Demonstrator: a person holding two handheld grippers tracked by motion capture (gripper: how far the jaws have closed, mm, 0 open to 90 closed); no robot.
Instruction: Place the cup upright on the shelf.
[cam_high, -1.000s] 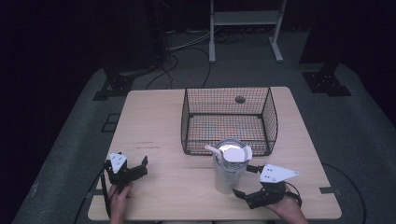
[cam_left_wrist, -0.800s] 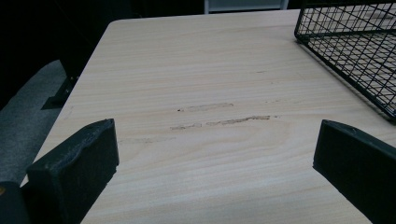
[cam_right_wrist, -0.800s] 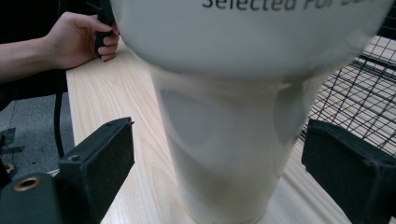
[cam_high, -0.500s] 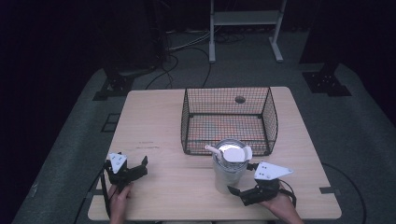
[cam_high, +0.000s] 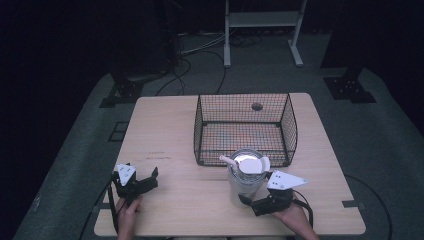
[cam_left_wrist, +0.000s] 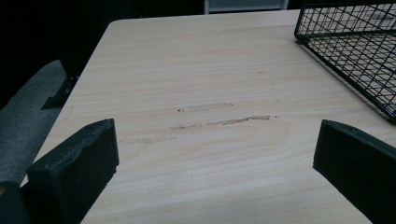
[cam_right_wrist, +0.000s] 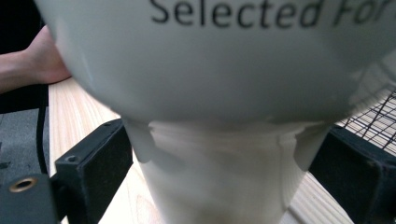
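The right gripper (cam_high: 248, 200), held low at the table's six o'clock edge, brackets the white cup's (cam_high: 243, 181) base, jaws spread. The left gripper (cam_high: 142, 181) rests open at eight o'clock.

Ahead of you: a light wooden tabletop (cam_high: 165, 135) with rounded corners, bearing faint scuff streaks (cam_left_wrist: 219, 121) on its left half. A black wire basket (cam_high: 200, 130) sits on its far centre, open at the top, sides flaring outward. Through the mesh you can see a round hole (cam_high: 257, 106) in the wood near the back edge. Grey carpet (cam_high: 85, 150) surrounds the tabletop. Beyond it stand a white metal frame (cam_high: 262, 20), black stand bases (cam_high: 122, 92) and loose cables (cam_high: 200, 47) trailing across the floor.
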